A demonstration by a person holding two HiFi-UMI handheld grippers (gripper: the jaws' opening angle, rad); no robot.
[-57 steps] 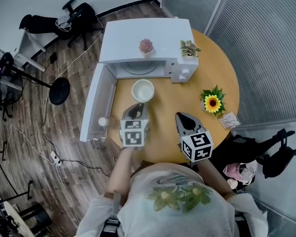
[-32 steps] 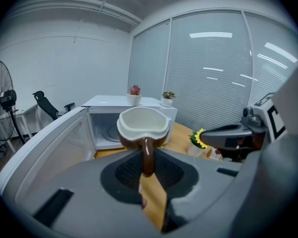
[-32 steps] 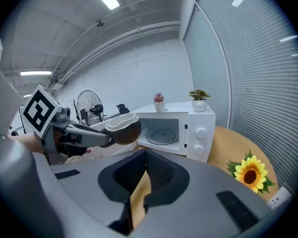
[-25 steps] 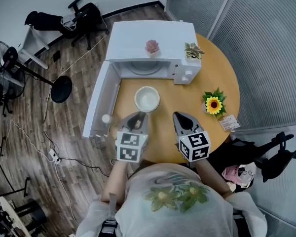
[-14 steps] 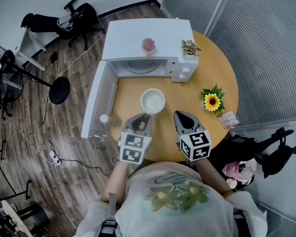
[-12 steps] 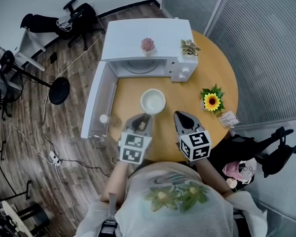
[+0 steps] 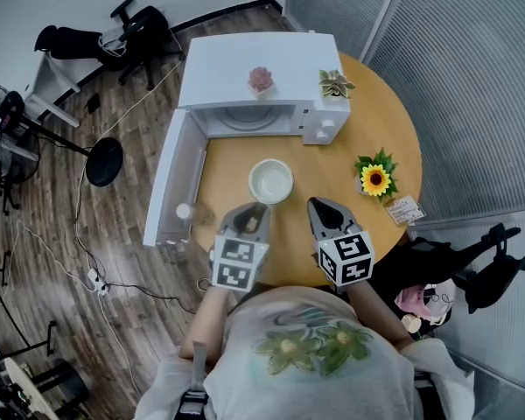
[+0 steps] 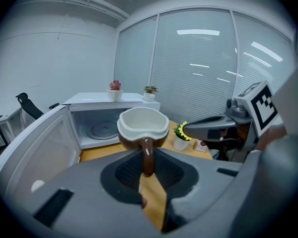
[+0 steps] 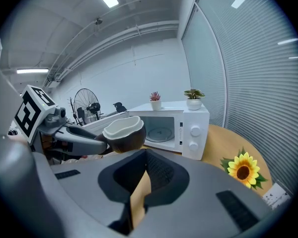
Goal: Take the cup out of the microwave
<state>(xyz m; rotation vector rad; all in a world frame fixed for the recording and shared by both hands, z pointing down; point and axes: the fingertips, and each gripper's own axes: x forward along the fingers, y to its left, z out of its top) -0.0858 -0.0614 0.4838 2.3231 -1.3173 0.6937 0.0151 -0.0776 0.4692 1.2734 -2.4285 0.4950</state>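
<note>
The left gripper (image 7: 250, 210) had its jaws clamped narrowly on the handle (image 8: 148, 158) of the brown cup (image 7: 271, 181), which hung clear of the open microwave (image 7: 254, 68), above the round table (image 7: 381, 121) just in front of it. Beside it, the right gripper (image 7: 320, 206) had its jaws together, holding nothing

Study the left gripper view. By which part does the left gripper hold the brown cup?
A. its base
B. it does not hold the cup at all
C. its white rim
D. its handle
D: the left gripper has its jaws closed on the handle of the cup, whose bowl stands clear beyond the jaw tips, outside the open microwave.
</note>
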